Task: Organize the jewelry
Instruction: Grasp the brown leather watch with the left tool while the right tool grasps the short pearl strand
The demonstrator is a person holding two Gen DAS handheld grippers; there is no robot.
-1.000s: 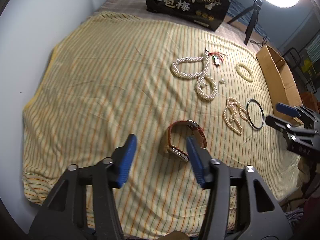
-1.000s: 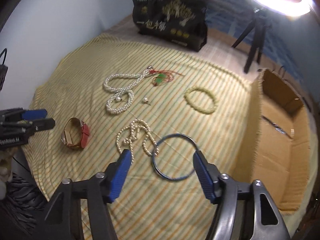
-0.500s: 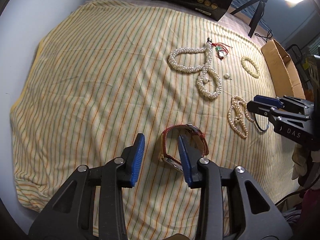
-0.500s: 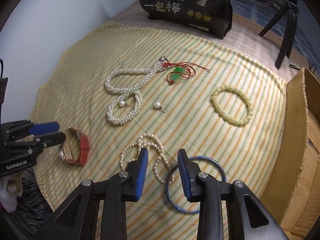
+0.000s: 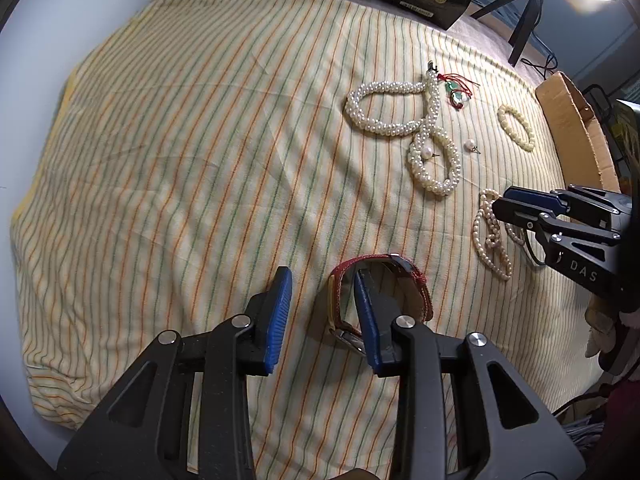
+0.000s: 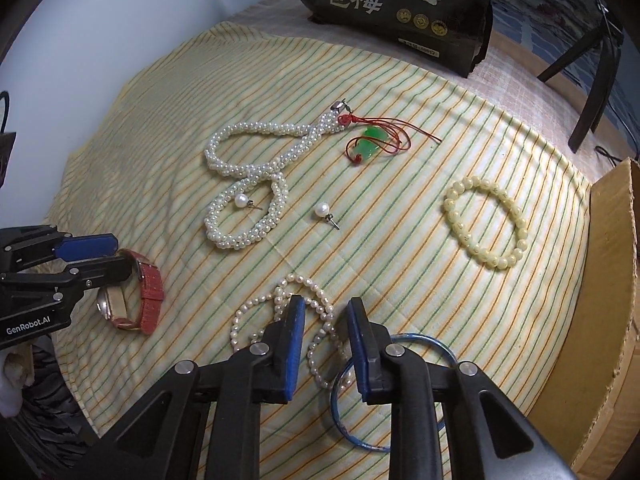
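Left wrist view: left gripper [image 5: 320, 300] low over striped cloth [image 5: 180, 160], blue pads apart, straddling one side of red watch [image 5: 404, 276] strap; right pad looks to sit inside strap loop, not pinching yet. Thick pearl necklace [image 5: 400, 120] further up cloth, thin pearl strand [image 5: 486, 236] to right, partly behind right gripper [image 5: 516, 208].

Right wrist view: right gripper over thin pearl strand [image 6: 276, 304], pads narrowly apart, strand part between them; contact, can't tell. Blue bangle [image 6: 340, 412] under right finger. Yellow bead bracelet [image 6: 486, 222] near cardboard box [image 6: 612, 280]. Green pendant [image 6: 370, 144] beside thick necklace.
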